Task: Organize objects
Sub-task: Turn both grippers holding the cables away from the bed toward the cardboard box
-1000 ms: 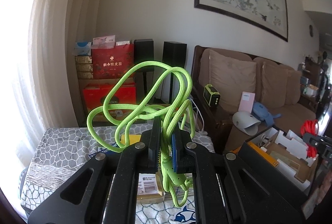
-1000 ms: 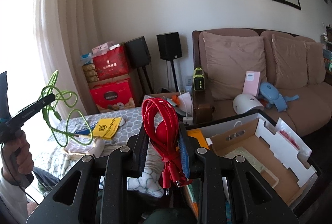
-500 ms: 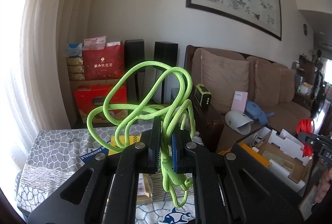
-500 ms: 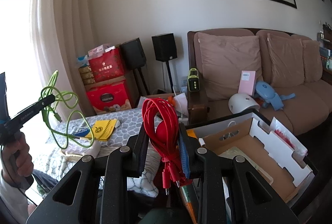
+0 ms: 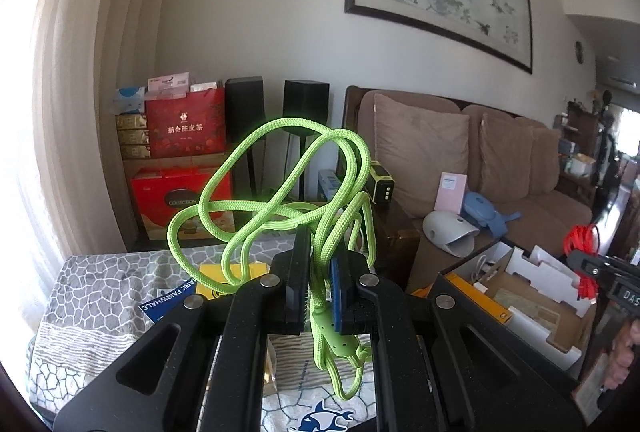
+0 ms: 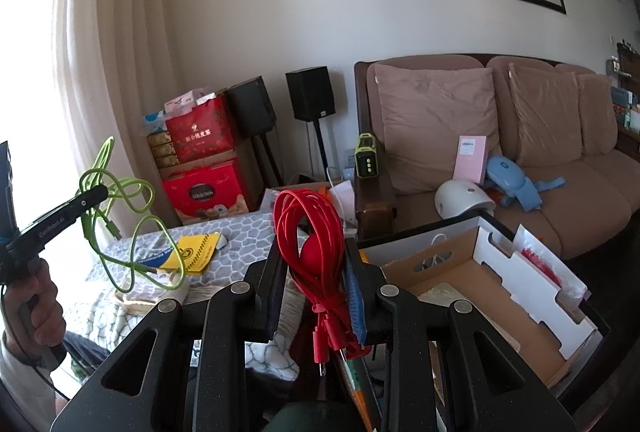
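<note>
Daylight floods from blown-out left window; fisheye bends edges, dark corners; focus sharp

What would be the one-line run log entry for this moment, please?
left gripper: shut on green cord | right gripper: shut on red cable bundle | both lifted | cardboard box: open

A right gripper [image 6: 316,296] fills the lower foreground, its two black jaws clamped on a coiled red cable [image 6: 314,232] whose loops rise above them and whose plugs hang below. At the far left, a hand [image 6: 38,306] holds the left gripper [image 6: 90,198] raised, with a green cable [image 6: 132,232] dangling in loose loops from its tip. Under it a table with a grey pebble-patterned cloth [image 6: 240,240] carries a yellow booklet [image 6: 196,252]. To the right stands an open cardboard box [image 6: 492,280]. A brown sofa [image 6: 532,152] lines the back wall.
</note>
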`<state>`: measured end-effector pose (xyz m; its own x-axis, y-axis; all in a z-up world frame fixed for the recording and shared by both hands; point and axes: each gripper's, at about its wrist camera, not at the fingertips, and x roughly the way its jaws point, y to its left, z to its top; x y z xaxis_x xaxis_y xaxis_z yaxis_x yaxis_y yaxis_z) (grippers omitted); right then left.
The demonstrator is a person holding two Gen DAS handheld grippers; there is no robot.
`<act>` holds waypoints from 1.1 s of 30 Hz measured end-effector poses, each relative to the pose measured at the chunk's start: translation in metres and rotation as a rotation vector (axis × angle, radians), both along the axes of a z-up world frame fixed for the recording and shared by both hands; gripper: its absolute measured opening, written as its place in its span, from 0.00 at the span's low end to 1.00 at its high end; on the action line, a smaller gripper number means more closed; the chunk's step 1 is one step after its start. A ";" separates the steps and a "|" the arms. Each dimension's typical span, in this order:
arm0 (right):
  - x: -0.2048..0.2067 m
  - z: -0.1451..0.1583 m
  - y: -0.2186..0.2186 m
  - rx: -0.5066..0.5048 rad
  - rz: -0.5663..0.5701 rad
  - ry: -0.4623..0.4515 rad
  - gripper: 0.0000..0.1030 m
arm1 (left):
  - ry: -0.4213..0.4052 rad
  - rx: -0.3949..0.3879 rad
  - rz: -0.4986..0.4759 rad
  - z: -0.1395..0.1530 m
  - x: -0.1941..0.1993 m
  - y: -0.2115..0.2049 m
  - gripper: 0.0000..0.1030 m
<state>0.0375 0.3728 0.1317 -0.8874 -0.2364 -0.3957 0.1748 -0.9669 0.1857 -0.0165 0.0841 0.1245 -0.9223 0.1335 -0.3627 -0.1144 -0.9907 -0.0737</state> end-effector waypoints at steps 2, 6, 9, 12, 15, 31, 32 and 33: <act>0.001 0.000 0.000 0.000 -0.002 -0.001 0.26 | 0.001 0.000 -0.003 0.000 0.000 0.001 0.08; 0.001 0.001 0.003 -0.002 -0.009 -0.001 0.26 | 0.001 0.002 -0.008 0.000 0.000 0.003 0.08; 0.001 0.001 0.005 -0.003 -0.013 -0.003 0.26 | -0.001 0.001 -0.013 0.000 -0.001 0.006 0.08; 0.001 0.002 0.007 -0.005 -0.016 -0.003 0.26 | -0.001 0.001 -0.020 0.000 0.000 0.008 0.08; 0.001 0.002 0.009 -0.007 -0.020 -0.002 0.26 | 0.000 0.000 -0.026 0.000 0.000 0.011 0.08; 0.004 0.002 0.014 -0.016 -0.041 -0.007 0.26 | -0.002 -0.004 -0.049 0.002 -0.001 0.023 0.08; 0.004 0.002 0.014 -0.016 -0.043 -0.006 0.26 | -0.002 -0.005 -0.050 0.002 -0.001 0.024 0.08; 0.004 0.002 0.014 -0.017 -0.043 -0.006 0.26 | -0.001 -0.006 -0.051 0.002 -0.001 0.024 0.08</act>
<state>0.0410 0.3871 0.1336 -0.8944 -0.2046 -0.3977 0.1318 -0.9703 0.2029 -0.0177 0.1084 0.1267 -0.9141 0.1781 -0.3642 -0.1645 -0.9840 -0.0683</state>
